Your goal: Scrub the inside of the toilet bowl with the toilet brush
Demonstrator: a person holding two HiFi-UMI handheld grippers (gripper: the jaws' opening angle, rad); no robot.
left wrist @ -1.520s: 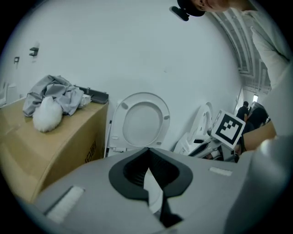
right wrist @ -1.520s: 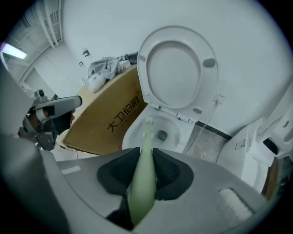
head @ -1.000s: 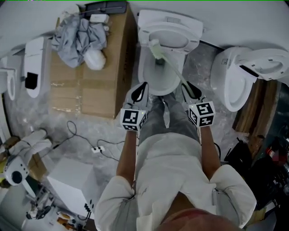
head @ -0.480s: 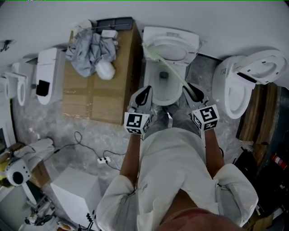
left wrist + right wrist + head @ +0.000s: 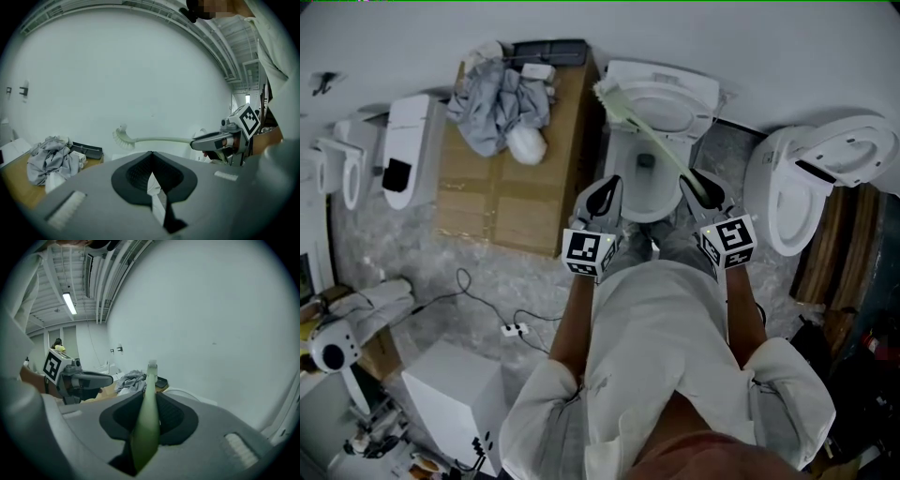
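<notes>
The white toilet (image 5: 630,192) stands at the top centre of the head view, lid raised, with a dark drain in its bowl. The pale green toilet brush (image 5: 649,139) slants from the right gripper (image 5: 703,190) up-left across the bowl. Its bristle head (image 5: 608,95) hangs in the air at the lid's left edge. My right gripper (image 5: 150,397) is shut on the brush handle (image 5: 146,427). The left gripper (image 5: 600,199) hovers at the bowl's near left rim. Its jaws (image 5: 151,154) are shut with nothing between them. The left gripper view shows the brush head (image 5: 123,137) held level in the air.
A cardboard box (image 5: 502,197) with grey cloth (image 5: 497,108) stands left of the toilet. A second toilet (image 5: 811,173) is at the right. White fixtures (image 5: 408,150) lean at the far left. A cable with a power strip (image 5: 514,329) and a white box (image 5: 450,384) lie on the floor.
The brush head has swung left, from over the raised lid to its left edge. Both grippers stay by the bowl's near rim; the head camera shifted.
</notes>
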